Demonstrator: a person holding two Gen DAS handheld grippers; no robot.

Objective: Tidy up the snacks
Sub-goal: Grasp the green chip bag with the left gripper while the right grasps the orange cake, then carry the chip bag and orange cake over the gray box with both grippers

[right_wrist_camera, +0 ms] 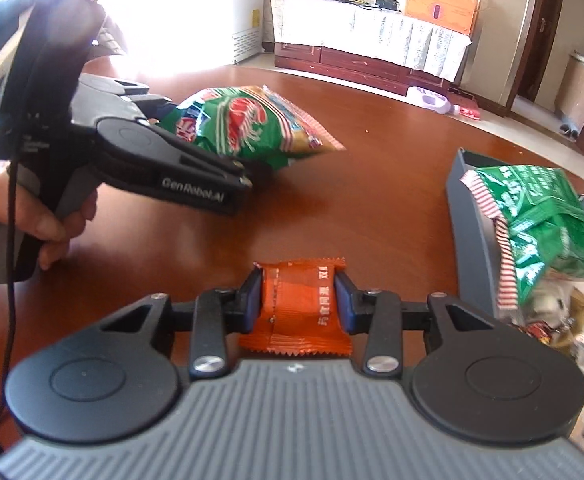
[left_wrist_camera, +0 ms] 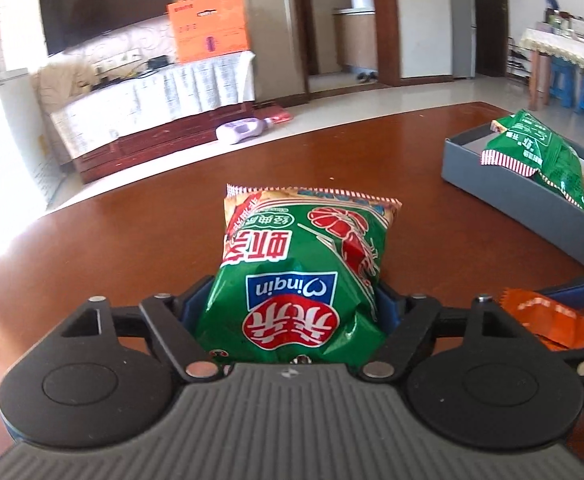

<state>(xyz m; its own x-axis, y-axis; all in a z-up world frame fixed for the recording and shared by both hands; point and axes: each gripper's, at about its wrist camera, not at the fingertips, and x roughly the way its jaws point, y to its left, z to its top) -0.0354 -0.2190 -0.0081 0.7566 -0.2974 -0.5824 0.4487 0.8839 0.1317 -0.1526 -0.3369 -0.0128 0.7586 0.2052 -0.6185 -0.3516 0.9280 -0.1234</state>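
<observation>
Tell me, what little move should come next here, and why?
Probably carry the orange packet rightward over the grey box and let go. The right hand-held gripper is already shut on it, and the box, holding a green bag, sits just to its right. The left hand-held gripper grips the shrimp chip bag, likely next.

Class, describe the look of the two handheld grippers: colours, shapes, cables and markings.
Both the left gripper and the right gripper have black linkages, round black discs, silver pivot screws, a ribbed grey body and blue jaws. The left shows white "GenRobot.AI" lettering, a grey handle and a black cable.
</observation>
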